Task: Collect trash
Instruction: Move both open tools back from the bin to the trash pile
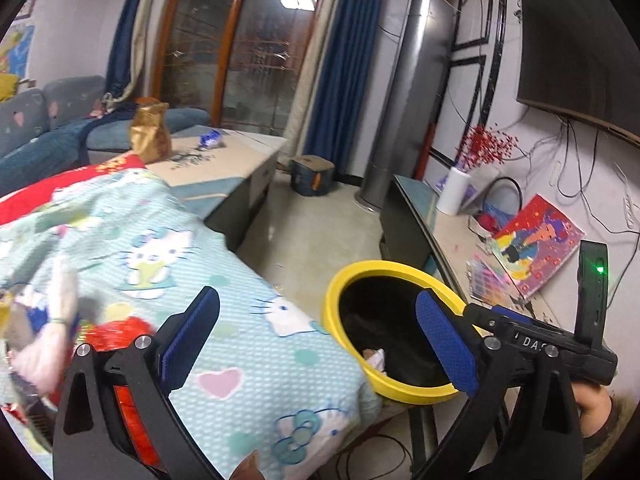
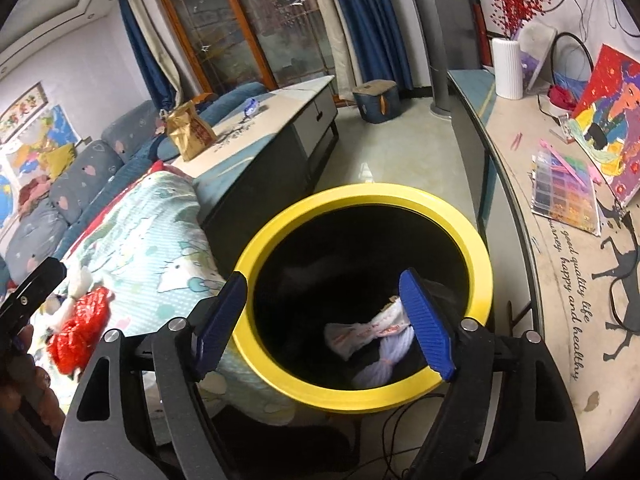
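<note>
1. The blanket [image 2: 160, 236] is seen spread beside the bin [image 2: 478, 264].
2. Both claws, left [image 1: 320, 332] and right [image 2: 328, 324], are held apart, nothing gripped.
3. Crumpled wrappers [image 2: 360, 336], apparently, are lying inside the bin; red trash [image 2: 80, 332] is left on the blanket.

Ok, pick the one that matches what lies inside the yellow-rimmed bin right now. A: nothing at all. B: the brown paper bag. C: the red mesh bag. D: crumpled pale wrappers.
D: the right wrist view shows crumpled pale wrappers at the bottom of the yellow-rimmed bin.
</note>
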`<action>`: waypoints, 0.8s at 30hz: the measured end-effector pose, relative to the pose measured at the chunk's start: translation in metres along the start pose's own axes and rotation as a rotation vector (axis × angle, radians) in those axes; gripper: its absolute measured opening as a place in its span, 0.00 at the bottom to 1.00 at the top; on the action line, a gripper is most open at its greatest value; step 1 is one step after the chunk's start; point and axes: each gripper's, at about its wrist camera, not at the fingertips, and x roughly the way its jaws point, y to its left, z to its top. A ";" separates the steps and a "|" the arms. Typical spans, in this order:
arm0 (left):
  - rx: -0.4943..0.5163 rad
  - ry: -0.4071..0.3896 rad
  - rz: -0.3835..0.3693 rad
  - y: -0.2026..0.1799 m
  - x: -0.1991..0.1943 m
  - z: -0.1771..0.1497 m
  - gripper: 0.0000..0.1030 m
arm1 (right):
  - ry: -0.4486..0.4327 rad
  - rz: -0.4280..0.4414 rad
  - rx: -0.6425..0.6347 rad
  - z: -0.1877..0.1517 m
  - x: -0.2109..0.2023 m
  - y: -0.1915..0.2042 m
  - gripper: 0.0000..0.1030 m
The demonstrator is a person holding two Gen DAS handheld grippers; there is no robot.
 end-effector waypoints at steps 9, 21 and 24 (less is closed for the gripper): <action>0.007 -0.071 0.085 0.024 -0.033 0.001 0.93 | -0.018 0.043 -0.064 -0.003 -0.009 0.033 0.70; -0.019 -0.118 0.161 0.053 -0.061 0.000 0.93 | -0.026 0.102 -0.143 -0.010 -0.016 0.071 0.71; -0.029 -0.127 0.177 0.060 -0.067 -0.001 0.93 | -0.021 0.118 -0.163 -0.013 -0.016 0.080 0.71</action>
